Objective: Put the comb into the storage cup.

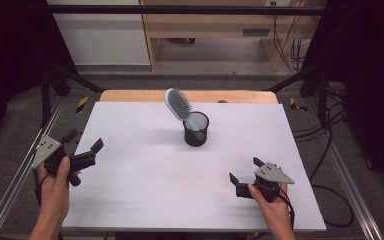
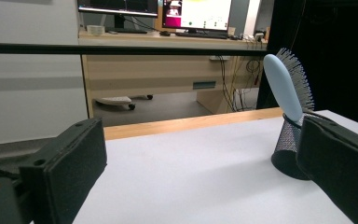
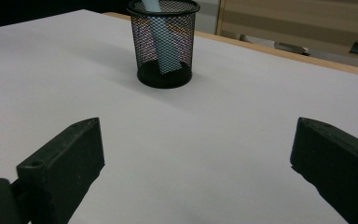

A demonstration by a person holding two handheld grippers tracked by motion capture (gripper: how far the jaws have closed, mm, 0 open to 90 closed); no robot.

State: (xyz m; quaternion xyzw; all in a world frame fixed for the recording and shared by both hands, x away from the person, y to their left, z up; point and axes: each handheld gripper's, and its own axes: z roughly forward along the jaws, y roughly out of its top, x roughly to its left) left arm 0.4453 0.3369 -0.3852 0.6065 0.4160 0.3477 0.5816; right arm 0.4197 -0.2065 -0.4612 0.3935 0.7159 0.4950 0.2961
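While both grippers, left [image 1: 86,141] and right [image 1: 244,169], rest with jaws apart and empty, the pale blue plastic hairbrush [image 1: 177,103] leans in the black mesh cup [image 1: 196,129] at frame centre; a careless pull could topple the cup.

No readable text anywhere, monitor screens [image 2: 196,13] in the background glow — too blurred to read

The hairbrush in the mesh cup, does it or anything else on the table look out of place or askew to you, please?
Only mildly: the light blue hairbrush stands handle-down in the black mesh cup, leaning far over the rim with its head sticking out. The cup itself is upright, and nothing looks spilled or damaged. Both grippers are open, apart from it.
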